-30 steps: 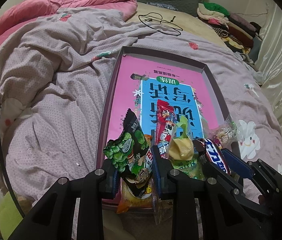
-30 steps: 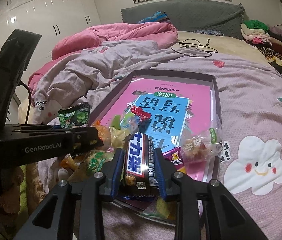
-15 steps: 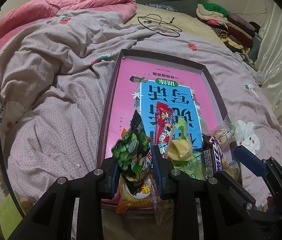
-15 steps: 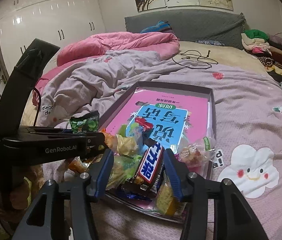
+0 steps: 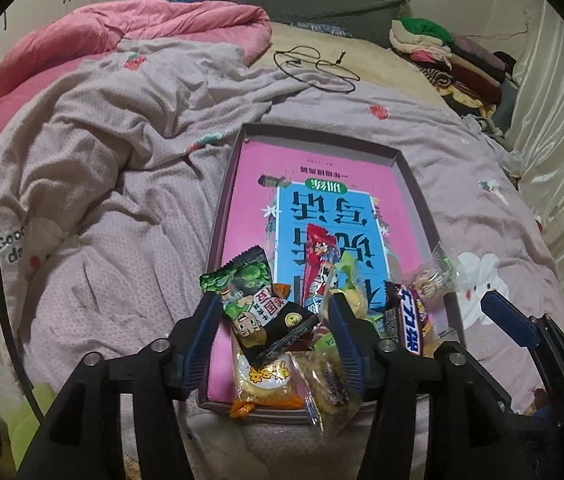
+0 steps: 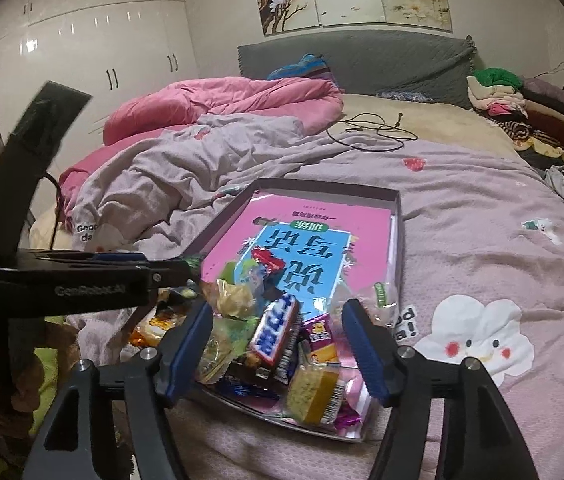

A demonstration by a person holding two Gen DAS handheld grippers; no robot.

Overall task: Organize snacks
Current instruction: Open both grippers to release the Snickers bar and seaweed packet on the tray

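A shallow box [image 5: 321, 136] with a pink and blue book cover inside lies on the bed. Several snack packets are piled at its near end. My left gripper [image 5: 270, 320] is open over the pile; the green pea packet [image 5: 258, 300] lies loose between its fingers on the other snacks. My right gripper [image 6: 278, 344] is open and empty above the blue Snickers bar [image 6: 276, 330], which lies on the pile and also shows in the left wrist view [image 5: 409, 322]. A yellow cake packet [image 6: 315, 394] lies at the near edge.
A rumpled lilac quilt [image 5: 122, 152] and pink duvet [image 5: 130, 28] lie left of the box. A black cable [image 5: 313, 68] lies beyond it. Folded clothes [image 5: 453, 60] are stacked at the far right. A clear candy bag [image 5: 433, 276] rests on the box's right rim.
Both grippers have opened. The left one let go of the green pea packet, the right one let go of the Snickers bar; both snacks now rest on the pile. Both grippers drew back slightly.
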